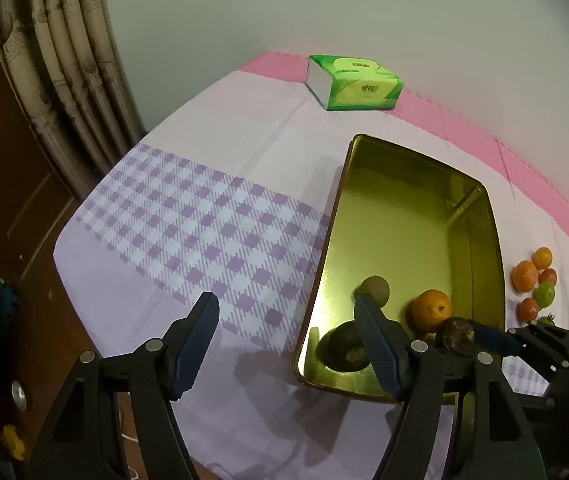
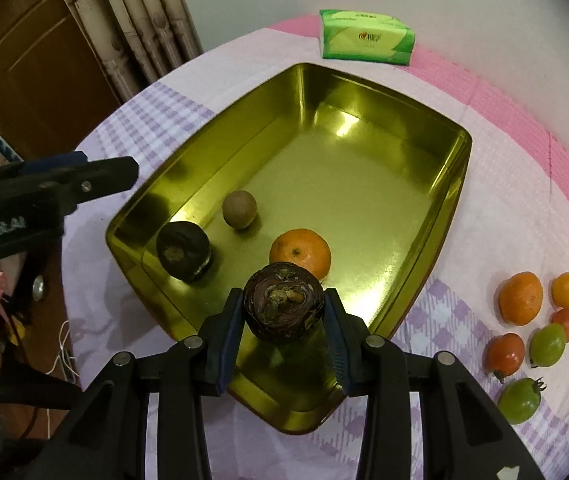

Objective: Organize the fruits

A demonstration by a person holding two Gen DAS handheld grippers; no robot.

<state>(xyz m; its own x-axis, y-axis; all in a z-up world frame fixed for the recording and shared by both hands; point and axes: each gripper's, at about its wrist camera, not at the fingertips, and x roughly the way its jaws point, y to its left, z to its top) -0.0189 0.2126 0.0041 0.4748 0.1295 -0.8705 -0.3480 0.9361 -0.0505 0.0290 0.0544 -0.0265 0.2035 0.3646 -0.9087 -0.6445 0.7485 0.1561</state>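
Lilac checked cloth (image 1: pixel 188 216) covers the table; right hand-held gripper (image 2: pixel 284 316) pinches a dark fruit (image 2: pixel 283 300), left hand-held gripper (image 1: pixel 288 344) spread.

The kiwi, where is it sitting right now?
In the right wrist view the kiwi lies inside the gold tray, toward its left side, just behind the dark round fruit and left of the orange.

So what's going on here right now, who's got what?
The right gripper is shut on a dark purple fruit, holding it over the near end of the gold tray. An orange, a brown fruit and another dark fruit already sit inside. The left gripper is open, empty. Six small fruits wait on the cloth.
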